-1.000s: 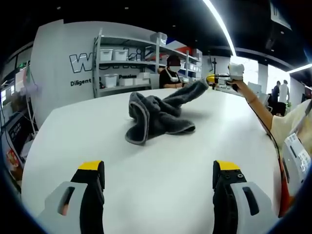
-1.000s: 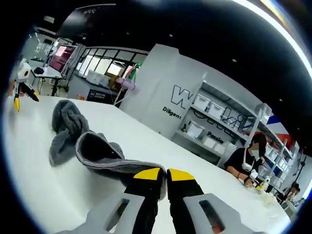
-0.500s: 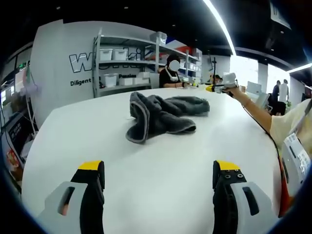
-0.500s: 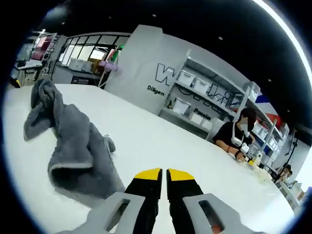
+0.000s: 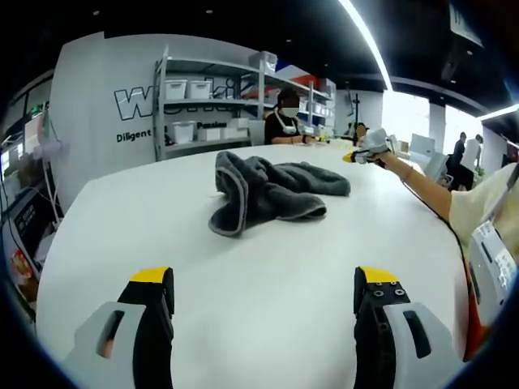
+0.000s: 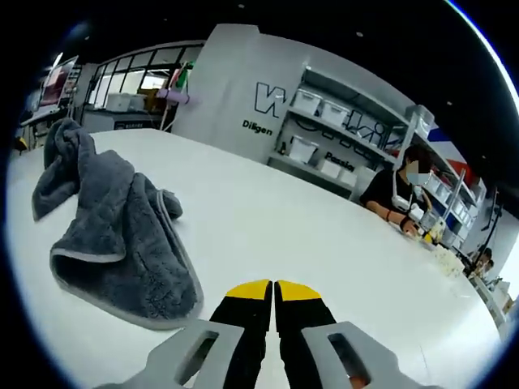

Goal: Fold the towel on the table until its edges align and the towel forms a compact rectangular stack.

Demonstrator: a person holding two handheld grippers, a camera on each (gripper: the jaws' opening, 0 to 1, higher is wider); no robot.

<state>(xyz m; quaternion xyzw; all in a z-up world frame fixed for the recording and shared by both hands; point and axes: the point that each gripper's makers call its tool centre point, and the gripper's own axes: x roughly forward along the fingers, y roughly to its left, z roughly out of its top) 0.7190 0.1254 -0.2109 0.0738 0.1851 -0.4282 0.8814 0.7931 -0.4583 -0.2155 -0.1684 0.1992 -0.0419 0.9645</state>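
A grey towel (image 5: 263, 191) lies crumpled in a loose heap on the white table (image 5: 243, 267), past the middle in the left gripper view. My left gripper (image 5: 263, 296) stands open well short of it, above bare table. The right gripper (image 5: 362, 154) shows beyond the towel's far right end, held out on a person's arm (image 5: 422, 180). In the right gripper view the towel (image 6: 109, 235) lies to the left, with my right gripper (image 6: 274, 290) shut on nothing, beside the towel's near edge and apart from it.
A person (image 6: 397, 194) sits at the table's far side. Grey shelves (image 5: 215, 101) with white bins stand behind, against a lettered wall. More people stand far right (image 5: 466, 158). The table's edge (image 5: 49, 243) curves on the left.
The right gripper let go of the towel's end, which dropped flat onto the table. That gripper then drew back from the towel, still shut. The left gripper has not moved.
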